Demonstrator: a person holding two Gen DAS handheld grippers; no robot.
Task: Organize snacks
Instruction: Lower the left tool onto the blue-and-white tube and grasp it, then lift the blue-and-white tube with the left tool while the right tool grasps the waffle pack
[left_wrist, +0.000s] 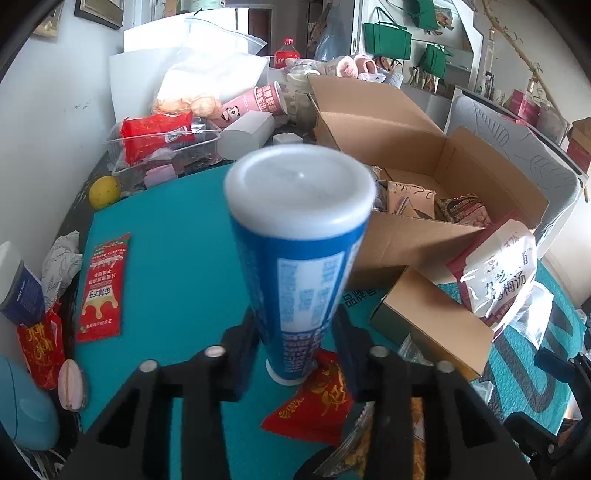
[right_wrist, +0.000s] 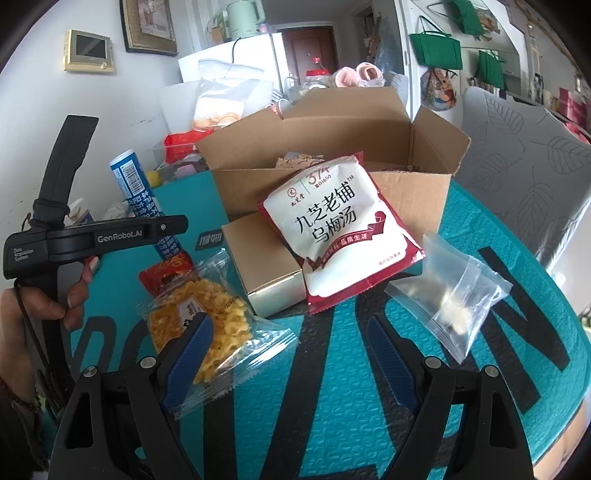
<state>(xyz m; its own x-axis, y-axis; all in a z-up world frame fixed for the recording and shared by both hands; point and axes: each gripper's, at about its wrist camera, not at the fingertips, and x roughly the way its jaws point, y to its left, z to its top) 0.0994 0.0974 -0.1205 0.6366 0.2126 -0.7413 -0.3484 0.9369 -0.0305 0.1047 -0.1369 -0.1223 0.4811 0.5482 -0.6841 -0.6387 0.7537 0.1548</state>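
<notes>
Left hand-held gripper (left_wrist: 295, 332) clamps blue tube (left_wrist: 295, 236) low; right hand-held gripper (right_wrist: 291, 343) open, empty. Step: tube pickup. Next: lift into box (left_wrist: 424, 177).

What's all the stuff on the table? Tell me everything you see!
blue tube can: one, blue with white lid, upright on the mat, held
cardboard box: one, brown, open, behind the white pouch
white pouch: one, white and red, leaning on the box front
small box: one, tan, beside the pouch
yellow snack pack: one, clear wrapper, mat front
zip bag: one, clear, right of the pouch
red packet: one, red, by the can's base
yellow ball: one, mat's far left
mat: one, teal
left gripper: shut on the can
right gripper: open, empty
hand: one, holding the left gripper
</notes>
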